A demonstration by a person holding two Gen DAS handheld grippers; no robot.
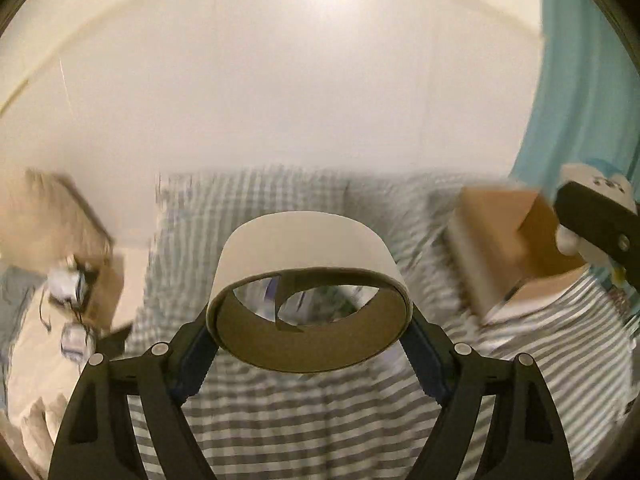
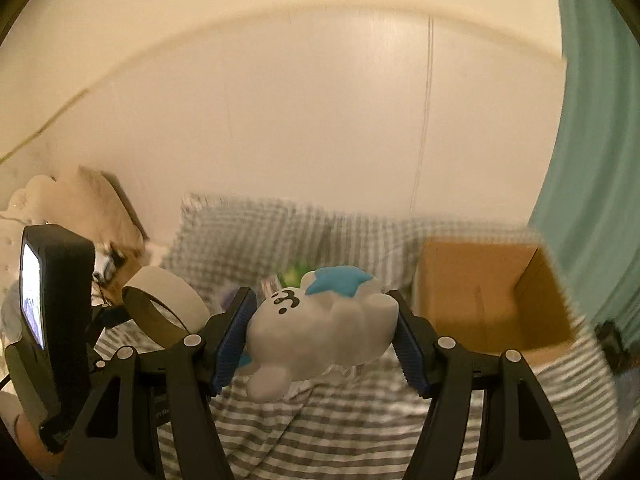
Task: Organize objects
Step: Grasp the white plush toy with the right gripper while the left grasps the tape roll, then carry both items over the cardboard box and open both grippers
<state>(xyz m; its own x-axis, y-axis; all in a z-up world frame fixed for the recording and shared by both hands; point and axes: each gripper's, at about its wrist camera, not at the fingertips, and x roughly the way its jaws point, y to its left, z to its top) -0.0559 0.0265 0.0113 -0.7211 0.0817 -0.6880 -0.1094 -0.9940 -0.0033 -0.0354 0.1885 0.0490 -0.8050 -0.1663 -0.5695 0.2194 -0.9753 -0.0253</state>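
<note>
My left gripper (image 1: 310, 320) is shut on a roll of white tape (image 1: 308, 256) with a brown cardboard core, held up above the striped bed. The tape also shows at the left of the right wrist view (image 2: 168, 300). My right gripper (image 2: 322, 340) is shut on a white plush toy (image 2: 320, 332) with a blue star and a black face mark. An open cardboard box (image 2: 492, 292) stands on the bed ahead and to the right; it also shows in the left wrist view (image 1: 508, 248), with the toy (image 1: 600, 184) and the right gripper beside it.
A grey-and-white striped bedcover (image 1: 320, 420) lies below, with checked pillows (image 2: 240, 232) against the white wall. A teal curtain (image 2: 592, 160) hangs at the right. A bedside surface with cables and small items (image 1: 72, 288) sits at the left. The left gripper's body with a lit screen (image 2: 36, 300) is at far left.
</note>
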